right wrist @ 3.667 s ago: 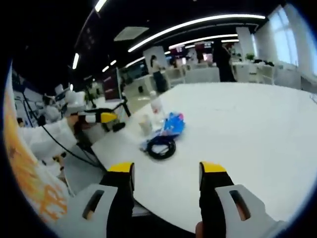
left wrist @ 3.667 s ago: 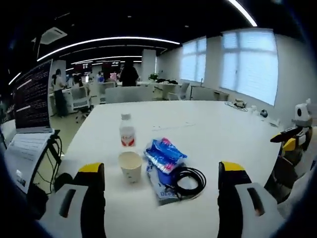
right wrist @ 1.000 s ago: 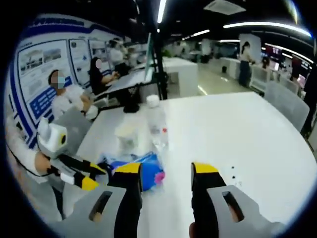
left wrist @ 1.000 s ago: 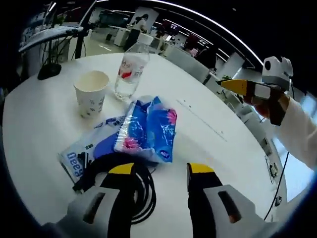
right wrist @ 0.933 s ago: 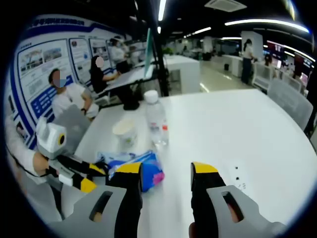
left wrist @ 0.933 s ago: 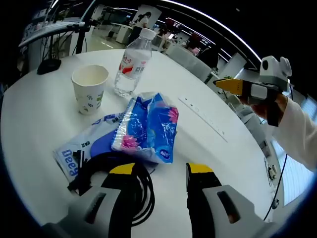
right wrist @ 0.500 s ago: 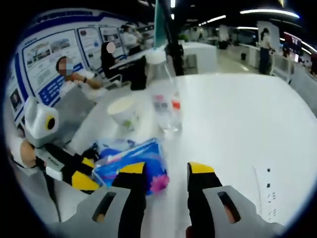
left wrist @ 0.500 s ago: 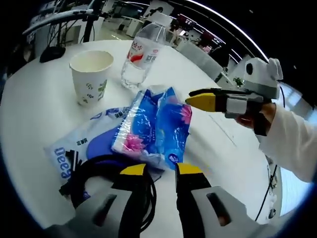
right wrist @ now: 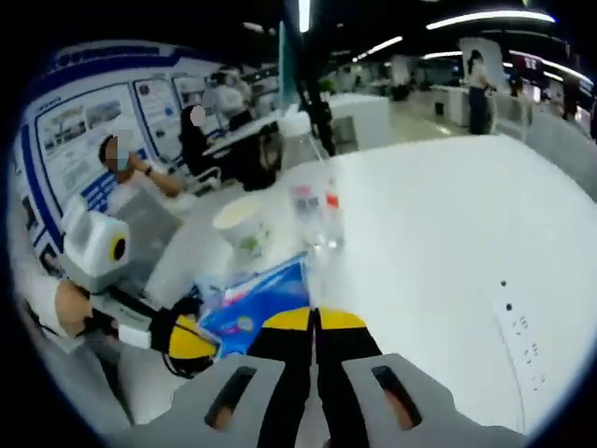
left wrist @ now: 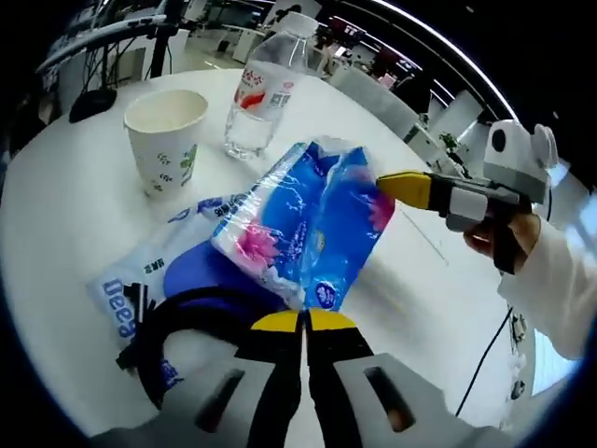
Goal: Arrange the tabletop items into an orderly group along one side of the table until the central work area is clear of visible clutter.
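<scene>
A blue tissue pack (left wrist: 308,224) lies tilted over a blue-and-white pouch (left wrist: 131,289) and a coiled black cable (left wrist: 187,322) on the white table (left wrist: 56,215). My left gripper (left wrist: 303,322) is shut on the pack's near edge. The right gripper (left wrist: 410,187) comes in from the right with its yellow tips against the pack's far end. In the right gripper view my right gripper (right wrist: 314,322) is shut at the corner of the tissue pack (right wrist: 256,294), and the left gripper (right wrist: 182,341) holds its other side. A paper cup (left wrist: 168,126) and a water bottle (left wrist: 266,89) stand behind.
The cup (right wrist: 242,224) and the bottle (right wrist: 312,196) stand upright close to the table's edge. A flush socket strip (right wrist: 522,341) lies in the table (right wrist: 438,243) to the right. A dark mouse-like object (left wrist: 93,103) sits at the far left. People sit at desks beyond.
Both grippers have gone from open to shut, each on one end of the tissue pack. The pack's far end has risen and tilted. Cup and bottle stand as before.
</scene>
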Demonstrator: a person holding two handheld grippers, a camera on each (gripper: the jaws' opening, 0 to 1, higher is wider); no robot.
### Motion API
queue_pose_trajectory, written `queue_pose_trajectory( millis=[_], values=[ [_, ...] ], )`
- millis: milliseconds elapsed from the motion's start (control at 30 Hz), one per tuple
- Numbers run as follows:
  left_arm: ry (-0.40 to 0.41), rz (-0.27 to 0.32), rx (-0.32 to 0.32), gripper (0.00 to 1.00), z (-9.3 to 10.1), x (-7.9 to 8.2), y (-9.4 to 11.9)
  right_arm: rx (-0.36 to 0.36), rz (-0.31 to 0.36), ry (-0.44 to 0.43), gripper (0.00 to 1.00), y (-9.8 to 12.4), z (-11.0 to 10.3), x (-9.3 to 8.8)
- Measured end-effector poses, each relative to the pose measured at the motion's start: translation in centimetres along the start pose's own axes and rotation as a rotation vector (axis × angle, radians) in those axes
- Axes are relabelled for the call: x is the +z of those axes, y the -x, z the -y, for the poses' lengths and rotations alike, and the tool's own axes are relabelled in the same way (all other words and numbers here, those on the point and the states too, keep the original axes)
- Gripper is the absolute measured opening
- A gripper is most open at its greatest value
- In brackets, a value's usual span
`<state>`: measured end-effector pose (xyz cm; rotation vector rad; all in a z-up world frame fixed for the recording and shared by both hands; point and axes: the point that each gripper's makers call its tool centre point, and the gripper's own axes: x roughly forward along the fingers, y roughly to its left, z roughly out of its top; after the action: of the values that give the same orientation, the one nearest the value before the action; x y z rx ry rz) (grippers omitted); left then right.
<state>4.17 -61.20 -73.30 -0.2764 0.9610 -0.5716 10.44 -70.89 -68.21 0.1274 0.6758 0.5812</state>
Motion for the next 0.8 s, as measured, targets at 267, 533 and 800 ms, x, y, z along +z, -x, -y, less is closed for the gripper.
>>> queue_pose_trajectory(
  millis=[267, 533, 800],
  values=[
    [-0.081, 0.051, -0.080, 0.00, 2.1, 2.0, 3.0, -0.106, 0.128, -0.135, 0.00, 6.9, -2.2, -0.3],
    [-0.323, 0.007, -0.218, 0.00, 5.5, 1.4, 6.6, -0.238, 0.246, -0.285, 0.00, 14.3, -6.5, -3.7],
    [-0.603, -0.047, -0.357, 0.00, 11.0, 0.3, 9.0, -0.388, 0.393, -0.498, 0.00, 20.2, -9.6, -8.3]
  ],
)
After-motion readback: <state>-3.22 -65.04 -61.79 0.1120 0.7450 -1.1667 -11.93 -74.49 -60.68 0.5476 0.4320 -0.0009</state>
